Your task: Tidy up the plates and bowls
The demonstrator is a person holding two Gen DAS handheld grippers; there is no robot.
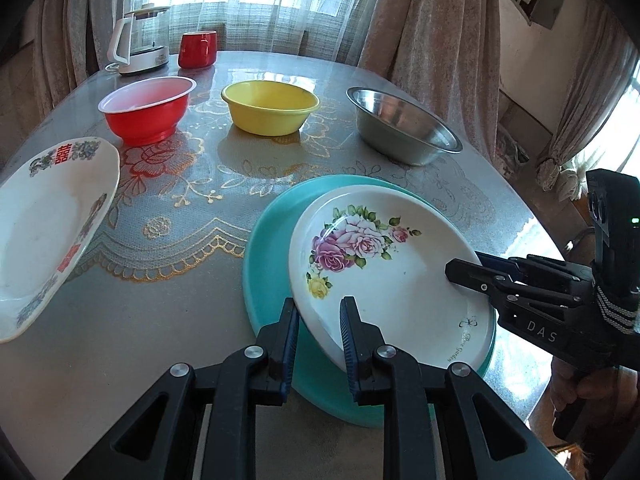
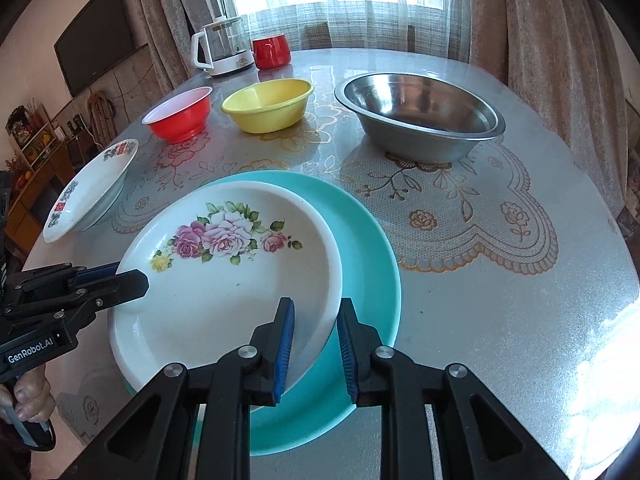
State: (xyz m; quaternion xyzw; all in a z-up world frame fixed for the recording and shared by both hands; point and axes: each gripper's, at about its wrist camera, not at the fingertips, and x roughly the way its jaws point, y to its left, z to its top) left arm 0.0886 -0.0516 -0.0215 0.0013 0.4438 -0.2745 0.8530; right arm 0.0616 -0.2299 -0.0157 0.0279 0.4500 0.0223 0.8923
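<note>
Two plates sit stacked at the lower centre of both views: a white rose plate (image 1: 396,280) lying on a larger teal plate (image 1: 268,240), shifted off-centre so the teal shows as a crescent on one side. I have both claws on the rose plate's rim. My left claw (image 1: 320,316) straddles the near edge at the bottom of the left wrist view, one blue-padded finger (image 1: 349,332) over the plate's inside and the other outside the rim; the jaws stand narrow, pinching that rim. My right claw (image 2: 316,320) does the same on the opposite edge in the right wrist view, jaws narrow with the rim between the pads, so I read it as gripping the plate too. Whether the rose plate touches the teal one all round I cannot tell.

A second white plate (image 1: 52,232) with red and blue rim decoration lies apart at the left edge. Across the upper middle of the bench (image 1: 168,300) stand three bowls in a row: a red bowl (image 1: 146,110), a yellow bowl (image 1: 270,108) and a steel bowl (image 1: 404,126), each apart from its neighbour. Behind them, upper left, a glass kettle (image 1: 140,40) stands beside a red mug (image 1: 198,49).
</note>
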